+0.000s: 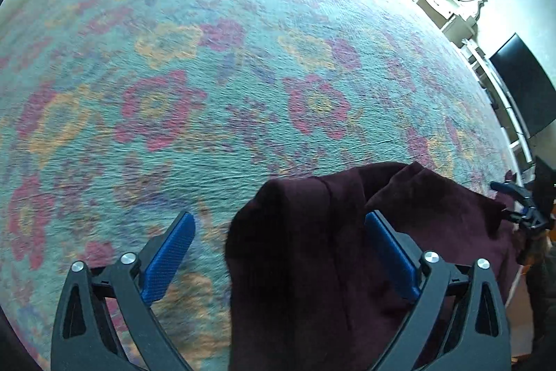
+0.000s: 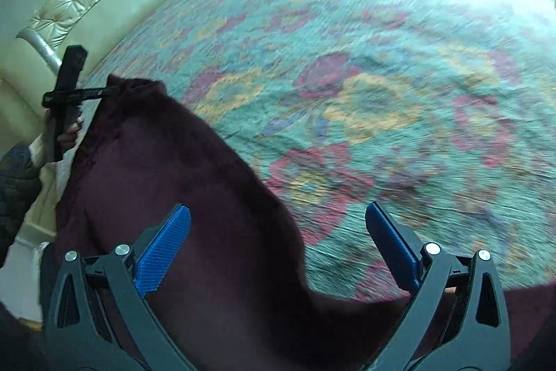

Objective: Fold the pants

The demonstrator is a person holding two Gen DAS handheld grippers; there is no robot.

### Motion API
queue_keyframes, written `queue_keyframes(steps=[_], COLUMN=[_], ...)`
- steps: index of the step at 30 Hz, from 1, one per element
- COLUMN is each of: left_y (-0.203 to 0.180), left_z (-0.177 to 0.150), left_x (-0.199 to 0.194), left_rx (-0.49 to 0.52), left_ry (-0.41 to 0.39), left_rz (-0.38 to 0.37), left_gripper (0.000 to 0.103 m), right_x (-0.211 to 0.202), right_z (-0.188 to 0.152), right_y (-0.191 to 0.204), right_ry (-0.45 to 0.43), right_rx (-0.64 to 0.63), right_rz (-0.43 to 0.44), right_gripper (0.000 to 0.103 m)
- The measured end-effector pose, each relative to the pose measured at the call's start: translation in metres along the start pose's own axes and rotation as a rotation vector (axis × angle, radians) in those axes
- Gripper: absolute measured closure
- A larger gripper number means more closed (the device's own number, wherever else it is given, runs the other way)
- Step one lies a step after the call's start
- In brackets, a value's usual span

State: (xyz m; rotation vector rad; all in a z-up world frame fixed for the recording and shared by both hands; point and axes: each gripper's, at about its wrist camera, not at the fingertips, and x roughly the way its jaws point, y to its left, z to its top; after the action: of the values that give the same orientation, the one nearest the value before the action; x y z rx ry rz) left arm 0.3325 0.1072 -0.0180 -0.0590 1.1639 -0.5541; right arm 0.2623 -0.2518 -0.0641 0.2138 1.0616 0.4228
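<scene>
Left wrist view is showing the left gripper (image 1: 279, 233) gaping wide, gripping nothing; pants (image 1: 312, 249) are lying bunched on the bedspread (image 1: 208, 75). Right gripper (image 2: 278, 225) is likewise spread, empty. Advise pinching matching waistband corners before lifting.

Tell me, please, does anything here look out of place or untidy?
Yes. The dark maroon pants lie bunched on the floral bedspread, with a rumpled hump between the open left gripper fingers. The right gripper is open too. Nothing looks damaged or spilled.

Both wrist cams low over bedspread (image 1: 243, 58)
</scene>
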Motion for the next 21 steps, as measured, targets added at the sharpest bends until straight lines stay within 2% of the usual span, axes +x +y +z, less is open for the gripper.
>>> queue_keyframes(steps=[2, 3, 4, 5, 6, 7, 8, 10, 12, 16, 19, 21], left_y=[-0.005, -0.008, -0.010, -0.012, -0.013, -0.016, -0.019, -0.023, -0.026, -0.021, -0.015, -0.015], left_z=[-0.002, -0.002, -0.003, -0.004, -0.004, -0.005, -0.005, -0.002, 0.001, -0.003, -0.023, -0.041], left_x=[0.005, 0.008, 0.008, 0.007, 0.006, 0.004, 0.003, -0.007, -0.018, -0.053, -0.093, -0.114], left_rx=[0.032, 0.041, 0.041, 0.048, 0.056, 0.066, 0.075, 0.093, 0.096, 0.077, 0.084, 0.108], left_ry=[0.039, 0.062, 0.064, 0.065, 0.068, 0.069, 0.069, 0.054, 0.033, -0.032, -0.109, -0.134], left_rz=[-0.038, -0.060, -0.055, -0.065, -0.070, -0.062, -0.056, -0.058, -0.068, -0.112, -0.186, -0.225], left_gripper=[0.057, 0.060, 0.063, 0.074, 0.079, 0.085, 0.090, 0.092, 0.092, 0.092, 0.092, 0.092], right_x=[0.009, 0.013, 0.014, 0.015, 0.016, 0.016, 0.014, 0.004, -0.013, -0.072, -0.105, -0.112], right_z=[0.003, 0.003, 0.003, 0.004, 0.004, 0.004, 0.004, 0.007, 0.011, 0.014, -0.017, -0.049], right_y=[0.003, 0.007, 0.011, 0.014, 0.016, 0.017, 0.016, 0.021, 0.031, 0.071, 0.111, 0.134], right_ry=[0.051, 0.077, 0.095, 0.109, 0.124, 0.151, 0.158, 0.147, 0.092, -0.114, -0.224, -0.251], right_rx=[-0.024, -0.052, -0.075, -0.099, -0.120, -0.117, -0.093, -0.096, -0.127, -0.215, -0.294, -0.342], right_rz=[0.055, 0.050, 0.027, -0.008, -0.051, -0.036, -0.009, -0.040, -0.087, -0.206, -0.271, -0.321], right_gripper=[0.004, 0.012, 0.034, 0.063, 0.079, 0.099, 0.099, 0.099, 0.099, 0.100, 0.100, 0.100])
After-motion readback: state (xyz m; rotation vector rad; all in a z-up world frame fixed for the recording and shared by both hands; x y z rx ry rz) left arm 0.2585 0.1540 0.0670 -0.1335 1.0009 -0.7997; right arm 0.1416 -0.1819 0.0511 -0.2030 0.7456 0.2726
